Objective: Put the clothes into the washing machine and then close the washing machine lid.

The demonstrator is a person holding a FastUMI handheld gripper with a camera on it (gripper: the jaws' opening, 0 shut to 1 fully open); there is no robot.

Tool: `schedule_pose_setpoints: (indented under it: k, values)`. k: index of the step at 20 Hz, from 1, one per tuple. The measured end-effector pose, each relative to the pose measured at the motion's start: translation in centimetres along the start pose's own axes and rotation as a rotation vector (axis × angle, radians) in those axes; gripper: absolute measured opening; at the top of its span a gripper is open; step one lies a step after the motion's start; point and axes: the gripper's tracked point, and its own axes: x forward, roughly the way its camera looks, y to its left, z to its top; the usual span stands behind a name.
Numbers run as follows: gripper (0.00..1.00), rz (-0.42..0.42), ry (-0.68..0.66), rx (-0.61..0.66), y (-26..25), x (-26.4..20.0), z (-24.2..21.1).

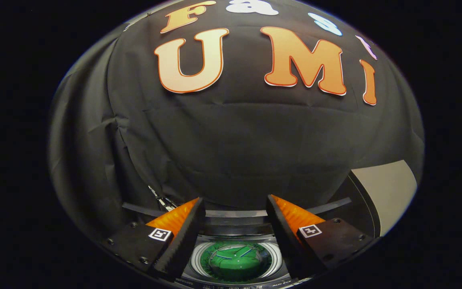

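The washer sits low in the gripper view, directly below the gap between the two fingers, its top opening facing up toward the camera. Inside the opening a pale ring runs around the drum, and within that ring lies something green with a few small light strips on it; whether this is clothing or the drum's floor cannot be told from here. The washer's back rim shows as a grey band just beyond the opening, running across between the fingers. The gripper hangs above the machine with its fingers spread wide apart and nothing held between them; neither finger touches the washer or the green thing. Each finger body carries a small square marker, one on the left and one on the right. Beyond the fingers, a thin dark bar curves across behind the washer. To the right of the right finger stands a pale flat panel, tilted upright, which may be the lid, though that cannot be told. Behind everything hangs the booth's black cloth wall, creased in places.
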Motion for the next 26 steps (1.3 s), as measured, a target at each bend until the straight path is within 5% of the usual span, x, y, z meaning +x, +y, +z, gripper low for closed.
schedule_pose_setpoints:
  k: [16, 26]
  values:
    - [0.99, 0.023, 0.006, 0.001, 0.3, -2.6, -5.7]
    - [0.99, 0.040, 0.357, 0.038, 0.5, 1.1, -23.2]
